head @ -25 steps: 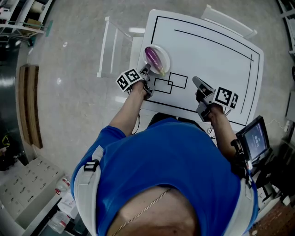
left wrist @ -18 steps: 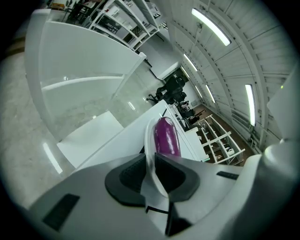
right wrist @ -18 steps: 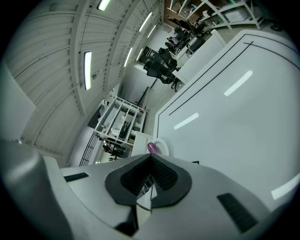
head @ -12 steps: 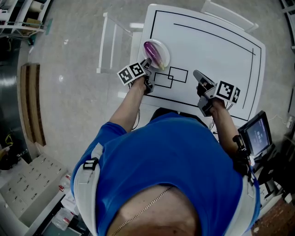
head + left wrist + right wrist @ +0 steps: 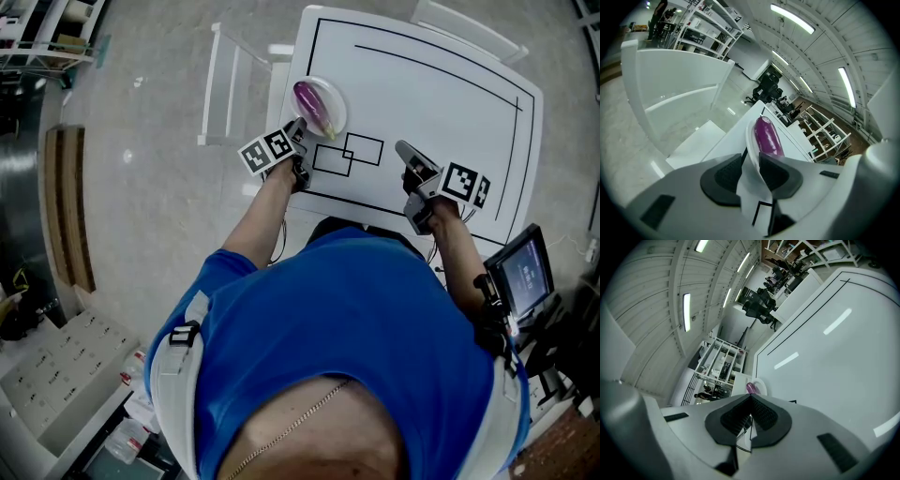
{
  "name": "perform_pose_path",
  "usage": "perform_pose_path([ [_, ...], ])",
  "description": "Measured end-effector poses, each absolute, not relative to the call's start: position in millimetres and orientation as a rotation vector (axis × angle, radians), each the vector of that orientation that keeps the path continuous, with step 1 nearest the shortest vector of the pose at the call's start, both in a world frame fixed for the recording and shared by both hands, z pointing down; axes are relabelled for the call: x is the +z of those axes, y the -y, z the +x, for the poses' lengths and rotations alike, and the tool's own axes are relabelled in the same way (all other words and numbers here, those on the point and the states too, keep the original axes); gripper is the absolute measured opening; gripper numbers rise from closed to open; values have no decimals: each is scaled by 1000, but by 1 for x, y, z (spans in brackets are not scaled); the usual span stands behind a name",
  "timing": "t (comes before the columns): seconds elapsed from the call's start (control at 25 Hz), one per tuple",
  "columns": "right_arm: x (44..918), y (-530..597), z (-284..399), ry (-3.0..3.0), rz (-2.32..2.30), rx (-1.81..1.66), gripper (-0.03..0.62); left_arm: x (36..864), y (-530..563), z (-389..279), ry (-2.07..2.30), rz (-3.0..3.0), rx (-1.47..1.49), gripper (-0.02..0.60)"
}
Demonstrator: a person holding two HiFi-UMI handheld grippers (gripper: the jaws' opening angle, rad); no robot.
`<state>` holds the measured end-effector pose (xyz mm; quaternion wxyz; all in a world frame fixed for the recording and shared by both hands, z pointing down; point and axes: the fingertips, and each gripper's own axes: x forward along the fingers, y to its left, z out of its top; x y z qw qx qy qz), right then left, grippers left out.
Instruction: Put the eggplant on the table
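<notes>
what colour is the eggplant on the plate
The eggplant is glossy purple, lying on a white plate; it shows best in the left gripper view.

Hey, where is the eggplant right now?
In the head view, the eggplant lies on a white plate at the table's left near corner, just ahead of the left gripper, which grips the plate's rim.
</notes>
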<state>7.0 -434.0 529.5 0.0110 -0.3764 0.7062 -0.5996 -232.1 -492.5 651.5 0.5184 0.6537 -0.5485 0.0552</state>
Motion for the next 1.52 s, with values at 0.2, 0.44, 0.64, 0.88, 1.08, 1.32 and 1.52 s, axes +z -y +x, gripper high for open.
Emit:
perform_pose_path([
  [0.2, 530, 433, 7, -2219, -1158, -1863, 3, 646, 486, -236, 1336, 1567, 83, 103],
  [0.44, 543, 432, 11, -2254, -1153, -1843, 3, 638, 481, -234, 1342, 1565, -24, 102],
  [0.64, 529, 424, 21, -2301, -1147, -1809, 3, 599, 465, -221, 1338, 1604, -84, 101],
  [0.88, 525, 413, 27, -2388, -1118, -1768, 3, 570, 443, -199, 1313, 1665, -147, 82],
  [1.08, 520, 399, 37, -2468, -1108, -1721, 3, 550, 419, -177, 1300, 1718, -174, 8],
  [1.32, 518, 374, 43, -2546, -1072, -1679, 3, 528, 387, -147, 1272, 1775, -214, 8],
  [1.52, 518, 350, 50, -2574, -1042, -1658, 3, 519, 361, -125, 1264, 1800, -243, 8],
])
